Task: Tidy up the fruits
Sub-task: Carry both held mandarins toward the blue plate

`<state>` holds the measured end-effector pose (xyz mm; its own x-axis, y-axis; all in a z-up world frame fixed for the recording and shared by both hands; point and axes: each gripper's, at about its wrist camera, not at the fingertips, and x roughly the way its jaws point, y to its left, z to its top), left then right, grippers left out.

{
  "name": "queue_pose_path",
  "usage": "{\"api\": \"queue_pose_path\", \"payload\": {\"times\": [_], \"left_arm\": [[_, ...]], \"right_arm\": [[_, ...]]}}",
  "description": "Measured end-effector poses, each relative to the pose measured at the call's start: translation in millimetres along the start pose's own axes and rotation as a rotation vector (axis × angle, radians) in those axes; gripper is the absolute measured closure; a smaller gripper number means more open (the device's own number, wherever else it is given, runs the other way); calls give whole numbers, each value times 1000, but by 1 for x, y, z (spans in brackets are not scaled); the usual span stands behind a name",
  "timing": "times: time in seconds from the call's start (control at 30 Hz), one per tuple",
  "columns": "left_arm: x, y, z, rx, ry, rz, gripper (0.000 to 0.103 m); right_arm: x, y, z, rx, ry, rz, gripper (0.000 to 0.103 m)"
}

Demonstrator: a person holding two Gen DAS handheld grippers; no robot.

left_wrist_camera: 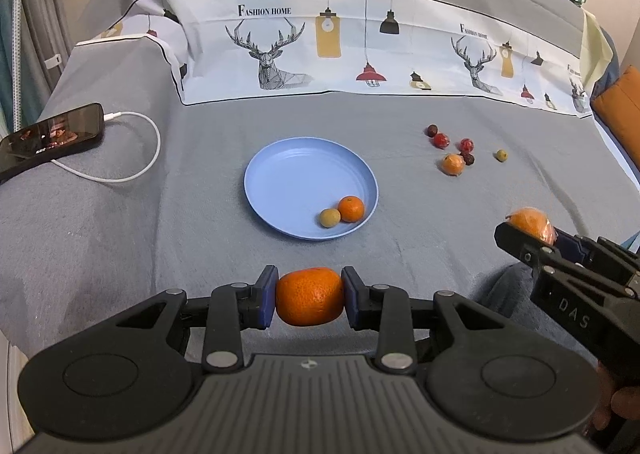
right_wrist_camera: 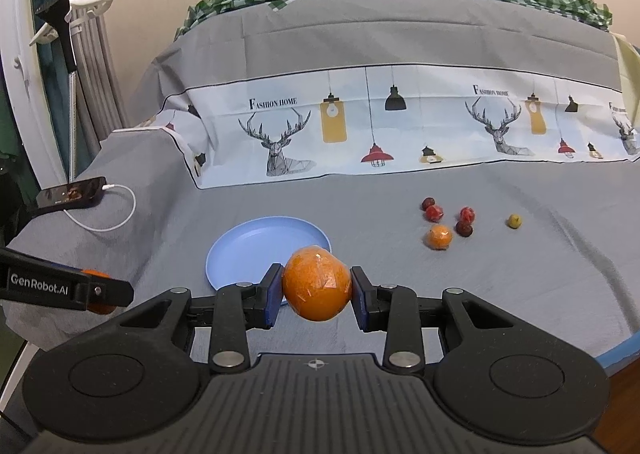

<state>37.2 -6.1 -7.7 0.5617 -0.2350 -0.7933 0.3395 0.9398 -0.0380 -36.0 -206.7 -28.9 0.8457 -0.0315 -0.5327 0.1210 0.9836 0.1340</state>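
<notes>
A plate [left_wrist_camera: 280, 181] sits in the middle of the bed [left_wrist_camera: 120, 234]. Two fruits lie in the plate near its front right edge, a mandarin [left_wrist_camera: 351, 208] and a small round fruit [left_wrist_camera: 329, 217], touching each other. To the right of the plate, well apart from it, a little bunch of small fruits [left_wrist_camera: 454, 149] lies on the bed. A phone [left_wrist_camera: 52, 137] with its cable [left_wrist_camera: 132, 157] lies far to the left. Behind everything hangs a printed cloth [left_wrist_camera: 360, 49].

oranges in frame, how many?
4: one in the left gripper, one in the right gripper, one on the blue plate, one loose among the small fruits.
</notes>
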Motion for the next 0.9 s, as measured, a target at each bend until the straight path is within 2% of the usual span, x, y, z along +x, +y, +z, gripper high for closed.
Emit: {"api": "queue_pose_path", "payload": {"times": [0.6,0.9], "left_arm": [[38,6,31,-20,26,14,65],[81,8,56,-16,45,28,65]], "right_arm": [[38,-5,4,-10,69,13,66],[83,7,8,-61,104,48,66]]}}
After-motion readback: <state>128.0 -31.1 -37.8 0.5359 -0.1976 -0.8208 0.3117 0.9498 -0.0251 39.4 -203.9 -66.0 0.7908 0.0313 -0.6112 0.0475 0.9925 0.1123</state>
